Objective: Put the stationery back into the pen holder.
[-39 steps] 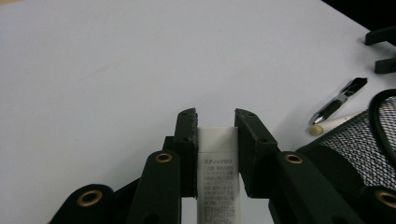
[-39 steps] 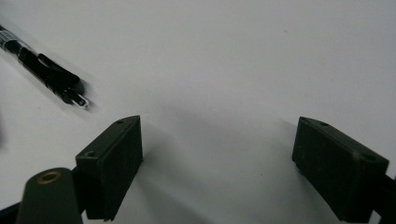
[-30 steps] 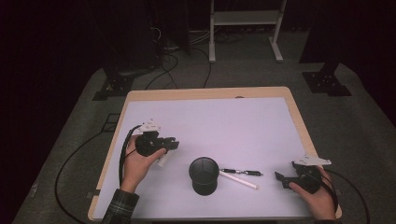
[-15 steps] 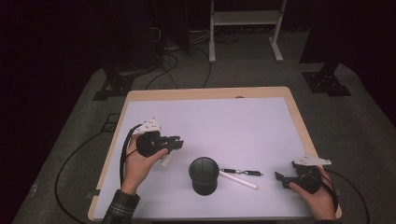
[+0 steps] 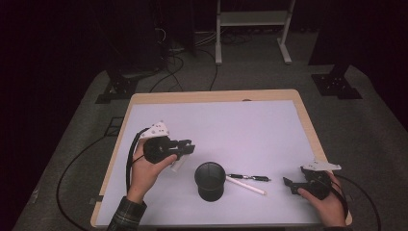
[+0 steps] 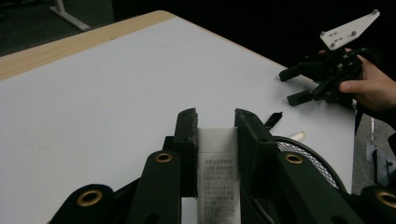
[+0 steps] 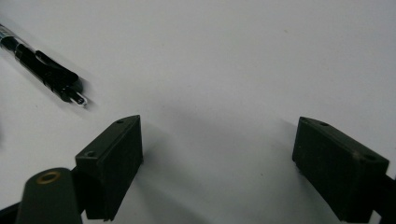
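Since a second ago, lifted slightly and shifted toward 3 o'clock: left gripper, jaws clamped on a white glue stick.

High view: black mesh cup near table front edge; black pen and white pen at its 3 o'clock; right gripper farther right, resting low.

Left gripper view: glue stick pinched between both jaws, above cup rim.

Right gripper view: jaws spread wide, nothing between; black pen at 10 o'clock.

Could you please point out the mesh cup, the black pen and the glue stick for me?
mesh cup [image 5: 210, 186], high view, its outer wall.
black pen [image 5: 248, 177], high view, mid barrel.
glue stick [image 6: 218, 179], left gripper view, its printed label between the jaws.
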{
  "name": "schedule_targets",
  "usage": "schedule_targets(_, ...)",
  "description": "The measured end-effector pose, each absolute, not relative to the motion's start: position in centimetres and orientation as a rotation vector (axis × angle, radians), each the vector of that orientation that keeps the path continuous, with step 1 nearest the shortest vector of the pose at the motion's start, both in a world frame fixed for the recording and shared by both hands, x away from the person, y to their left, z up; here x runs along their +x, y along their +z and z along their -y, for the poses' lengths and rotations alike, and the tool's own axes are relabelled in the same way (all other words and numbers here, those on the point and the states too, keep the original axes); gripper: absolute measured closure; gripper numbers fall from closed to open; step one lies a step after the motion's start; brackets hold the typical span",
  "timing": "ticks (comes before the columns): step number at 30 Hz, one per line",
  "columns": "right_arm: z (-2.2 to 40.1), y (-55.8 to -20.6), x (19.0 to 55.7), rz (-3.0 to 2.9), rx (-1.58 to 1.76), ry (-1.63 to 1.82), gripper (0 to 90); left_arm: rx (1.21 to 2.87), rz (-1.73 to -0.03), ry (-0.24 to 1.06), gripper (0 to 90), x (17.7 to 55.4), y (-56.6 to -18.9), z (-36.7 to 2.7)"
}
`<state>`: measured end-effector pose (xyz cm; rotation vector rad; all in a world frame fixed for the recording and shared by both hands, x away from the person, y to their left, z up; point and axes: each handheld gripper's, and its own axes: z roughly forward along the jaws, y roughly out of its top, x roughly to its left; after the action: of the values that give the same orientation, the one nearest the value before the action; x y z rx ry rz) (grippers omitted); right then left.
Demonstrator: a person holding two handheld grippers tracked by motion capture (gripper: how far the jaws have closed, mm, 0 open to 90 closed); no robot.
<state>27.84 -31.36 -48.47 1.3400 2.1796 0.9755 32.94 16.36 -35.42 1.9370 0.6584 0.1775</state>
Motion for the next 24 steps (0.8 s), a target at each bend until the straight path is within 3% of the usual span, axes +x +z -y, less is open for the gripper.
schedule_targets(24,31.4,-48.5,27.8,-2.179,1.340,0.975,15.2,1.912,-0.545,0.130,71.0,31.5,-34.5,-13.1)
